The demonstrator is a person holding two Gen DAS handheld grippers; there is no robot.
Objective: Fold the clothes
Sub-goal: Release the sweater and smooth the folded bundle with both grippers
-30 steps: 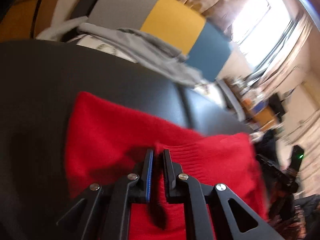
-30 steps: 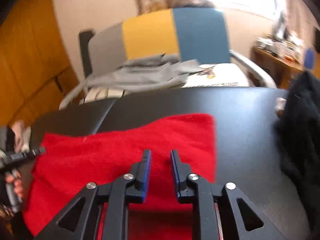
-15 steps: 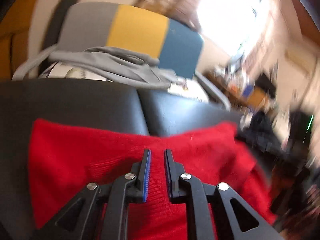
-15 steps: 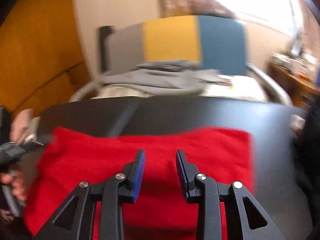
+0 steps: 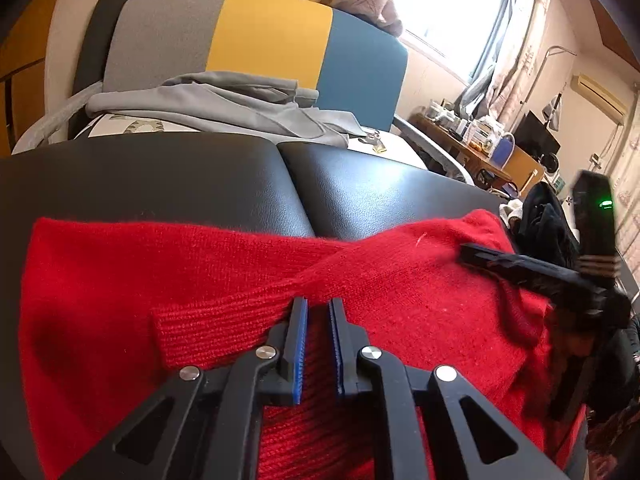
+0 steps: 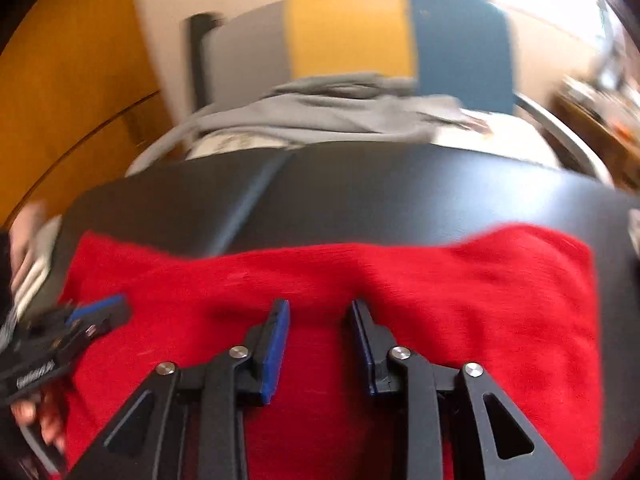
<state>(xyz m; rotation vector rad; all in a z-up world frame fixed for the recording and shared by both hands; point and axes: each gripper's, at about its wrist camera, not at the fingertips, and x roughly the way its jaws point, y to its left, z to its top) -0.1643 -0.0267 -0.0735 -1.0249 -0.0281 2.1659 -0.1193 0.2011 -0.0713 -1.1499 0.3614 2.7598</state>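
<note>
A red knit sweater (image 5: 400, 276) lies spread on the black padded table (image 5: 200, 184), with a ribbed sleeve cuff folded across its middle. My left gripper (image 5: 318, 305) hovers just over that cuff, its jaws a narrow gap apart with nothing pinched. In the right wrist view my right gripper (image 6: 320, 307) is above the sweater (image 6: 480, 300), jaws closing, nothing between them. Each gripper shows in the other's view: the right gripper (image 5: 466, 249) at the sweater's right side, the left gripper (image 6: 108, 308) at its left, held by a hand (image 6: 24, 412).
Behind the table stands a chair (image 5: 272, 36) with a grey, yellow and blue back, and a grey garment (image 5: 224, 104) is draped on its seat. A dark pile of clothing (image 5: 548, 220) sits at the table's right end. A cluttered desk (image 5: 480, 140) is beyond it.
The left gripper rolled level, slid right along the sweater, and its jaws parted slightly. The right gripper moved left and lower over the sweater; its jaws widened, then narrowed.
</note>
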